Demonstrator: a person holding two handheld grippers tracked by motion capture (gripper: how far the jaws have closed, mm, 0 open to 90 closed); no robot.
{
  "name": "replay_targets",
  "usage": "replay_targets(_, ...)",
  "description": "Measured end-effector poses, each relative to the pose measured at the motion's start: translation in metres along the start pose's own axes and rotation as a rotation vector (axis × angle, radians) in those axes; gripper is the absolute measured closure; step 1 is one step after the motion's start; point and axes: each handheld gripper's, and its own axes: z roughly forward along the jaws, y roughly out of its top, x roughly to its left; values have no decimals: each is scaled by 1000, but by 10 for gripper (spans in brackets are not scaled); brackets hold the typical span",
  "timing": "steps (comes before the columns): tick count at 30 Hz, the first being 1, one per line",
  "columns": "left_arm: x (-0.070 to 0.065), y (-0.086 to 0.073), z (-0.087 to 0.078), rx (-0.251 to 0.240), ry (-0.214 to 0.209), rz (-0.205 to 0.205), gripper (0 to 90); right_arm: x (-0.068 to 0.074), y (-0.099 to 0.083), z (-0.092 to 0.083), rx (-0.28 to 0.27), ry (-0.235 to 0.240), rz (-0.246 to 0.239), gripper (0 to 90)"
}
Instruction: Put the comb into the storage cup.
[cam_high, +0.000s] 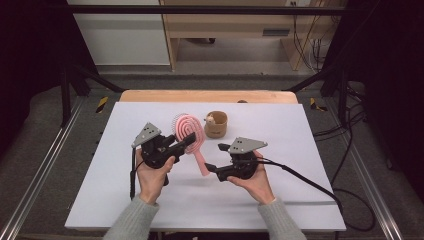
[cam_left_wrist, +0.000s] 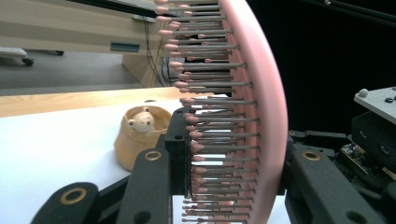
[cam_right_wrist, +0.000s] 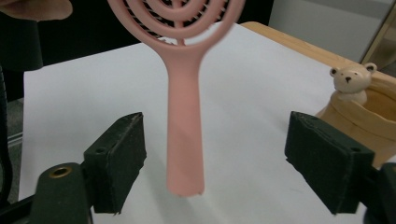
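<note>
Item: pink paddle hairbrush (cam_high: 190, 132) with concentric openwork head and pin bristles, held in the air above the white table cover (cam_high: 100, 200), head up and away from the person, handle slanting down toward the near right; left gripper (cam_high: 187, 141), in the person's left hand (cam_high: 150, 175), has its jaws clamped across the brush head, one pad on the bristle side and one on the smooth back, which appears to be what keeps the brush off the table; right gripper (cam_high: 214, 157), in the right hand (cam_high: 257, 180), has its jaws spread wide to either side of the handle end, neither pad touching it, so the brush seems to hang from the left grip alone, as in a handover between the two; accessory: tan ceramic cup (cam_high: 216, 125) with a small bear figure (cam_high: 210, 119) on its rim, standing on the cover just beyond the brush, untouched. The left gripper view gives the head edge-on, rows of pink-tipped pins (cam_left_wrist: 210, 100) pressed against the pad, detail lost from above; the right gripper view gives the free handle (cam_right_wrist: 186, 121) centred in the gap; the high view alone gives both hands and the overall layout.
</note>
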Motion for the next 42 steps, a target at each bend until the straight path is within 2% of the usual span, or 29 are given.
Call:
replay_targets(6,3,6,-3,3,26,23,629,-8,-6,-6,13,-32,54,86)
replay_targets(11,4,12,-4,2,41,41,629,-15,-10,-13,9,-48,88,46)
replay_targets(15,4,16,-5,3,52,55,635,-20,-14,-20,9,-66,103,34)
replay_targets(19,2,20,-5,11,61,85,635,-25,-19,-26,1,-75,129,34)
replay_targets(28,2,28,-1,19,79,104,635,-35,-29,-41,-4,-110,164,36)
replay_targets(37,0,35,4,21,94,122,635,-46,-43,-58,-26,-110,175,5)
replay_targets(42,-1,40,7,24,102,136,635,-53,-51,-68,-42,-133,194,5)
